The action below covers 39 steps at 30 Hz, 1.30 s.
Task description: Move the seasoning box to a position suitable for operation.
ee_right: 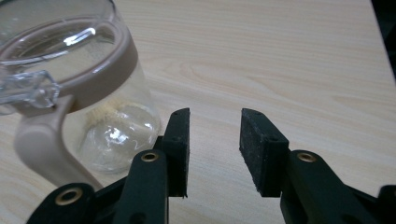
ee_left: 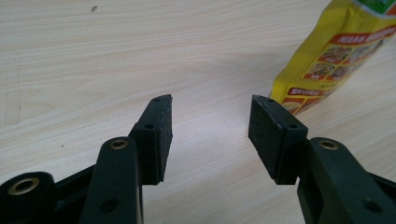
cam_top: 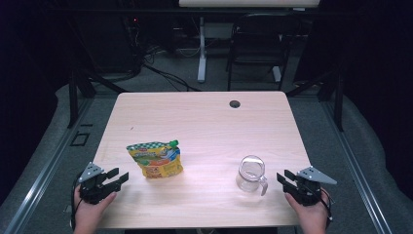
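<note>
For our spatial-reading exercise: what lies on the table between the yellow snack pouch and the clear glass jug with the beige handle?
Nothing: in the high view, bare light wooden table separates the yellow snack pouch from the clear glass jug.

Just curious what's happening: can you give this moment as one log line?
left tongs: open, empty | right tongs: open, empty | yellow snack pouch: untouched | clear glass jug: upright

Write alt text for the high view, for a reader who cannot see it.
A person's two hands rest at the near edge of a light wooden table, each holding an open, empty black gripper: left gripper, right gripper. A yellow snack pouch lies near the left one; a clear glass jug stands near the right.
</note>
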Motion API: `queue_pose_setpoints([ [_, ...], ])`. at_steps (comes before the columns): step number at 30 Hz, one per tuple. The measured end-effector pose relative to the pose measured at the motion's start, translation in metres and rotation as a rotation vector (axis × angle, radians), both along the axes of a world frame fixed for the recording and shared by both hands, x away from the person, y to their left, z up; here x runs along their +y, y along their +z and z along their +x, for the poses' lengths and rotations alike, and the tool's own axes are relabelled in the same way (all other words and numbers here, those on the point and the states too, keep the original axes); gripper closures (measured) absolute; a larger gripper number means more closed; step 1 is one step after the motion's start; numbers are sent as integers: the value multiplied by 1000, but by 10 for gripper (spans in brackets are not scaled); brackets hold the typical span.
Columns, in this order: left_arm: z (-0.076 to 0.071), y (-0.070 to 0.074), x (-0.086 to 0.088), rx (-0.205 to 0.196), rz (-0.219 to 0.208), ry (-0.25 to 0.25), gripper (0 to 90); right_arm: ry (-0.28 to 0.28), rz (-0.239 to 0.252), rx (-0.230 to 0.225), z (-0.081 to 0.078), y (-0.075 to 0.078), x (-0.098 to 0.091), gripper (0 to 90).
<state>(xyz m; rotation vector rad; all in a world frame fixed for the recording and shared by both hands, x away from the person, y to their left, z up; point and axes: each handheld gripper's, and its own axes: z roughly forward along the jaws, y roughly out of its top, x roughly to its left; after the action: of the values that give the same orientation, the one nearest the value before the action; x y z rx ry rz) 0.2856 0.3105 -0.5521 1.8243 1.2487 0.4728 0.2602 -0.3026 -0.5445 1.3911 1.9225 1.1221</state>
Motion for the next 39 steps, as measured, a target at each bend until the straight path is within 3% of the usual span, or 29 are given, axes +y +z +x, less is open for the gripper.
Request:
queue_pose_setpoints([
  [5,-2,3,0,-15,-16,7,497,5,-40,-12,-10,9,6,621],
  [10,-4,8,-4,-28,-12,5,497,21,12,-3,-16,11,9,656],
  [14,-3,9,-7,-27,-14,-1,497,42,5,6,-20,12,13,656],
  [23,-2,8,-9,-17,2,-8,497,95,-15,-23,-30,18,27,631],
  [30,-5,8,-4,-16,-16,19,496,108,-14,-16,-32,19,30,627],
  [34,-5,7,-2,-5,-10,21,496,134,10,-31,-35,23,37,623],
  [39,-5,6,-3,-3,-12,20,493,175,-4,-54,-38,28,50,584],
])
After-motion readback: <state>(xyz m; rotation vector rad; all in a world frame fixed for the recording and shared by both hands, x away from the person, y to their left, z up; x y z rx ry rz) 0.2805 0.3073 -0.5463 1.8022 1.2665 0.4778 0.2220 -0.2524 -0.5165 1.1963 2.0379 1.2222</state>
